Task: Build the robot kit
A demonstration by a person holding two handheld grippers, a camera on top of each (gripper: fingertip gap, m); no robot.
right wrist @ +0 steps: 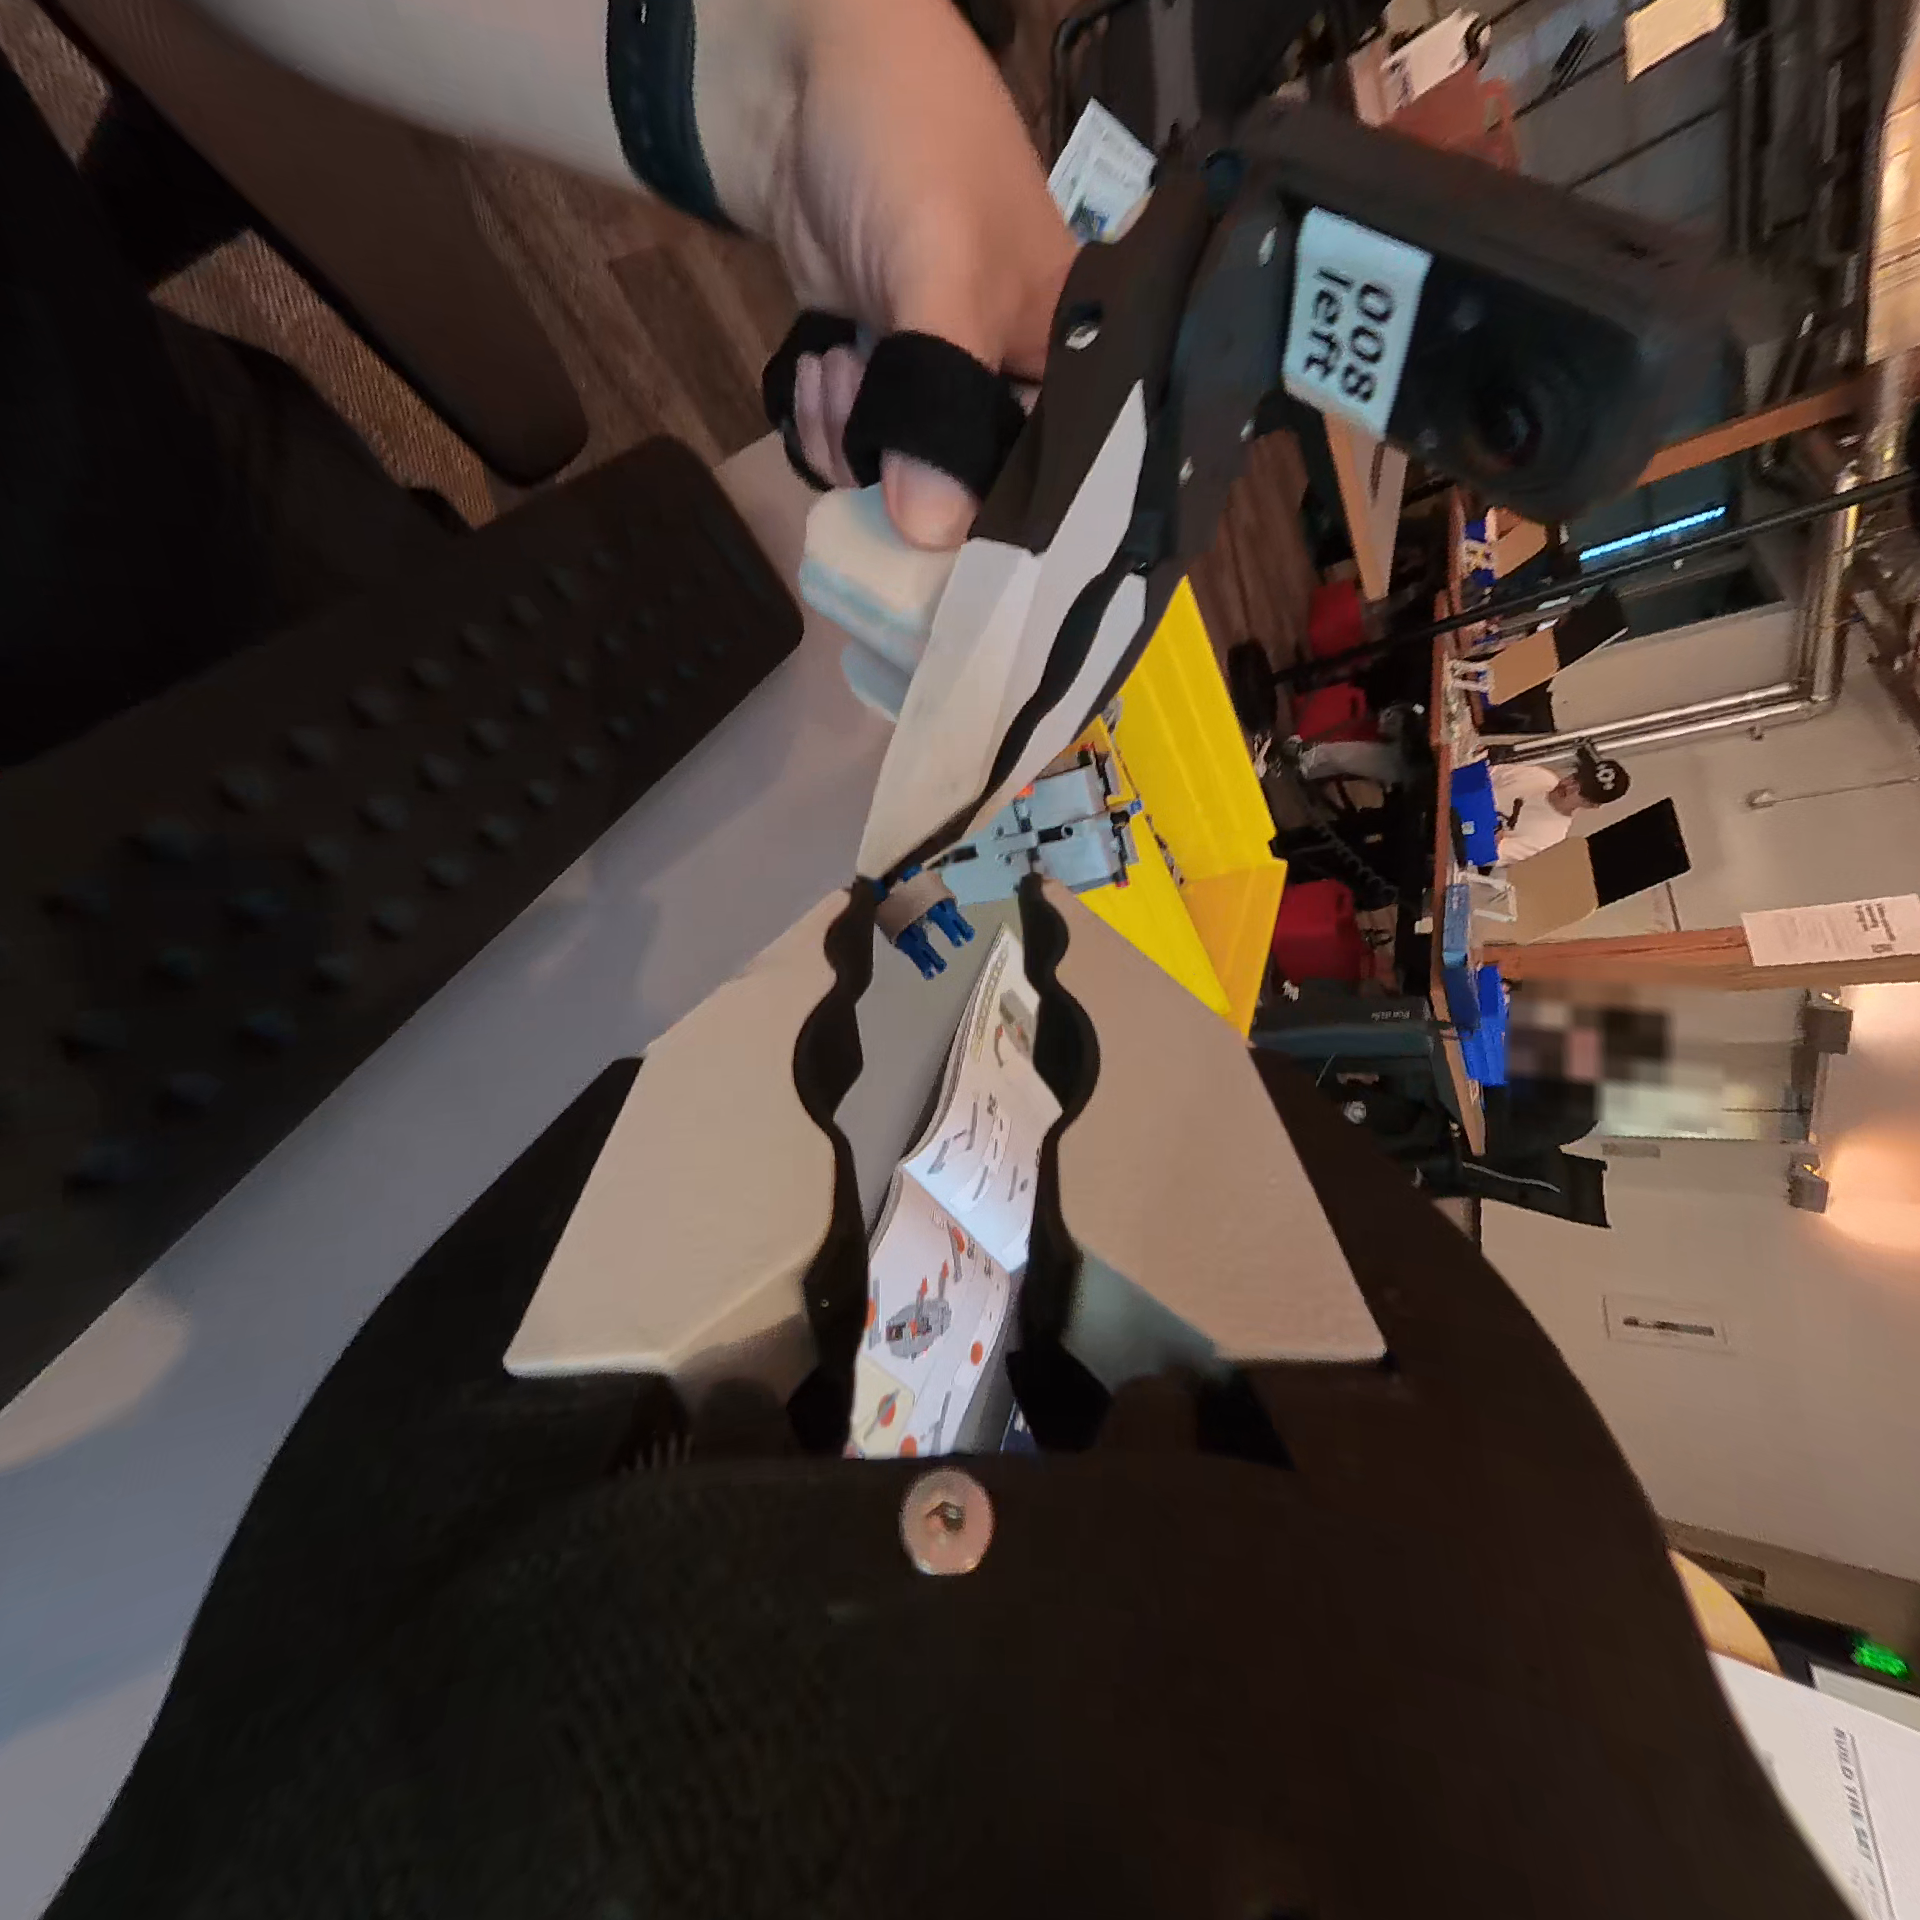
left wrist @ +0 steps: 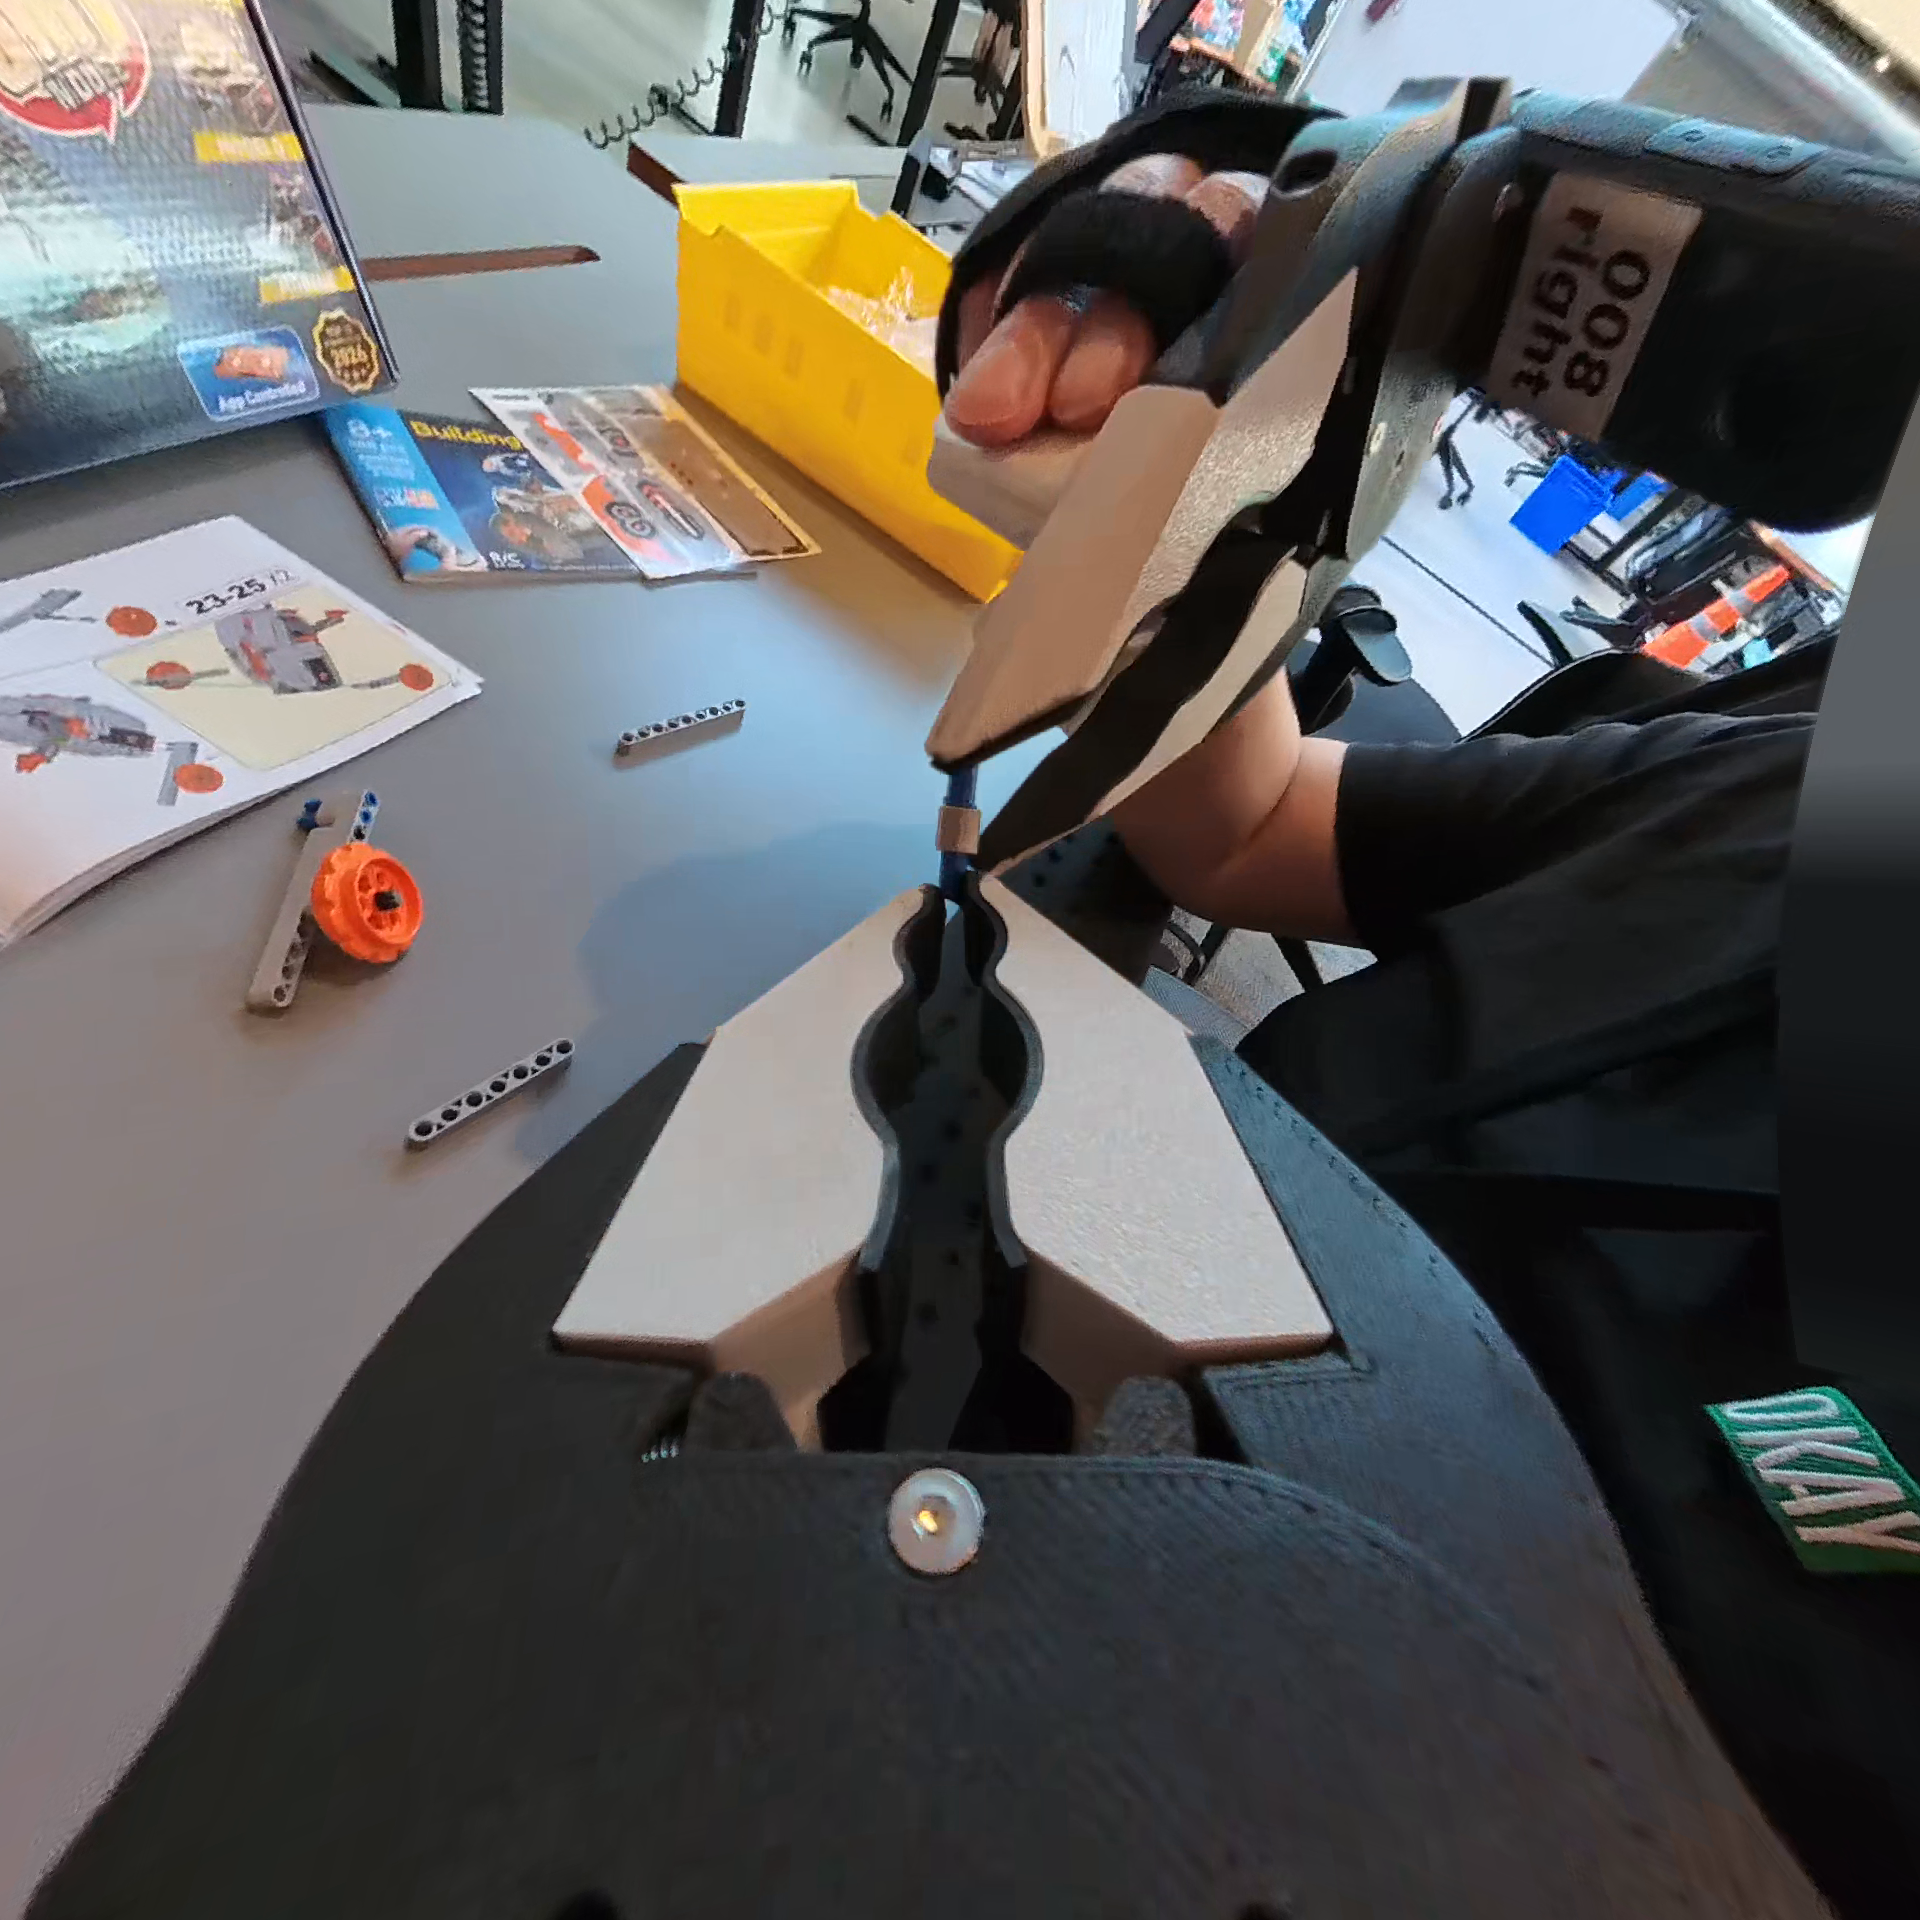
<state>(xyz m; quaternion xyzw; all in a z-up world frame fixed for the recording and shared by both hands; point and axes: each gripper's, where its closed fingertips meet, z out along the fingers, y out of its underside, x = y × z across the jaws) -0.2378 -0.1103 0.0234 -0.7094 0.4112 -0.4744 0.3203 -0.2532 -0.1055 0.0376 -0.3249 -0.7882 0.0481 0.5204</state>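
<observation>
The toy box (left wrist: pixel 156 229) runs off the frame's edge — the small blue pin (left wrist: pixel 956 821) is half hidden between the tongs.

Left claw (left wrist: pixel 951 899) pinched closed, right claw (right wrist: pixel 940 894) spread apart, tips nearly meeting.

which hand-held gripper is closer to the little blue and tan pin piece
Left. The left hand-held gripper is shut on the blue and tan pin piece, pinching its end at the fingertips. The right hand-held gripper is open, with its fingers either side of the piece, not closed on it.
</observation>
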